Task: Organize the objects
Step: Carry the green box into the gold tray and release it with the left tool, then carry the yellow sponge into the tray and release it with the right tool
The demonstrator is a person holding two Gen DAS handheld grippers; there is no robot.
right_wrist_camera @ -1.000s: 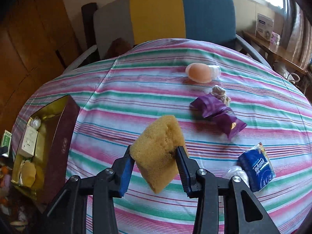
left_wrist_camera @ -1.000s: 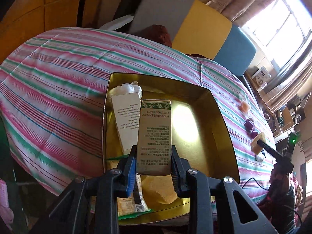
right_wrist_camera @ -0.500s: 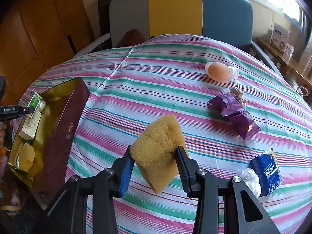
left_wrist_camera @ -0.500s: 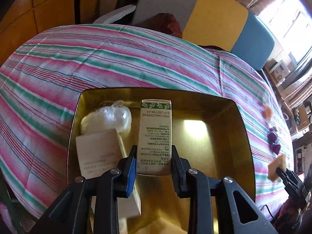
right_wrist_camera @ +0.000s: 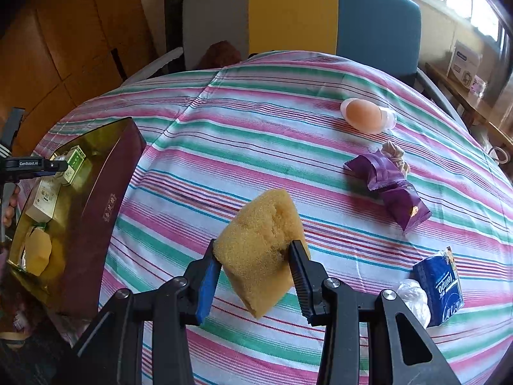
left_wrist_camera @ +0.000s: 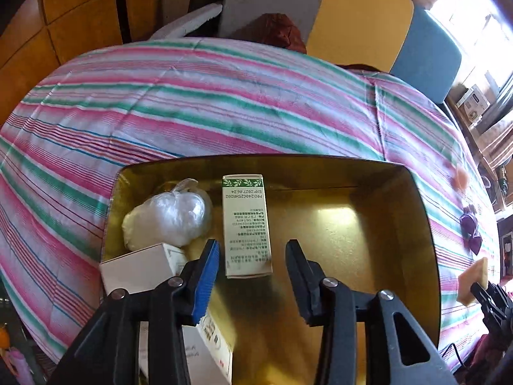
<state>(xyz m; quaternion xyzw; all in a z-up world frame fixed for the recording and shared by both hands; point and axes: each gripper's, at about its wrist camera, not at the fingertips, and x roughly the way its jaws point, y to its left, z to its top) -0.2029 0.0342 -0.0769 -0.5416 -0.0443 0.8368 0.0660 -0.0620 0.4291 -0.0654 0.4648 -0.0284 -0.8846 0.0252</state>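
Observation:
A gold-lined box [left_wrist_camera: 416,224] with maroon outer walls [right_wrist_camera: 105,211] sits on the striped tablecloth. Over it my left gripper [left_wrist_camera: 251,260] has its jaws opening, and the green-and-white carton [left_wrist_camera: 246,224] lies free between them on the box floor, touching neither pad. Beside the carton are a white plastic-wrapped ball [left_wrist_camera: 166,215] and a white carton [left_wrist_camera: 141,266]. My right gripper [right_wrist_camera: 253,263] is shut on a yellow sponge [right_wrist_camera: 259,250], held above the cloth. The left gripper [right_wrist_camera: 48,166] shows at the far left of the right wrist view.
On the cloth lie an orange egg-shaped capsule [right_wrist_camera: 365,115], a purple snack packet [right_wrist_camera: 391,189], a beige scrunchie [right_wrist_camera: 396,155], a blue tissue pack [right_wrist_camera: 439,288] and a clear wrapped ball [right_wrist_camera: 413,298]. Another sponge [right_wrist_camera: 37,253] lies in the box. A grey, yellow and blue chair [right_wrist_camera: 298,12] stands behind.
My left gripper carried the green-and-white carton down into the box, then its jaws parted and let it go. The right gripper kept hold of the sponge with little movement.

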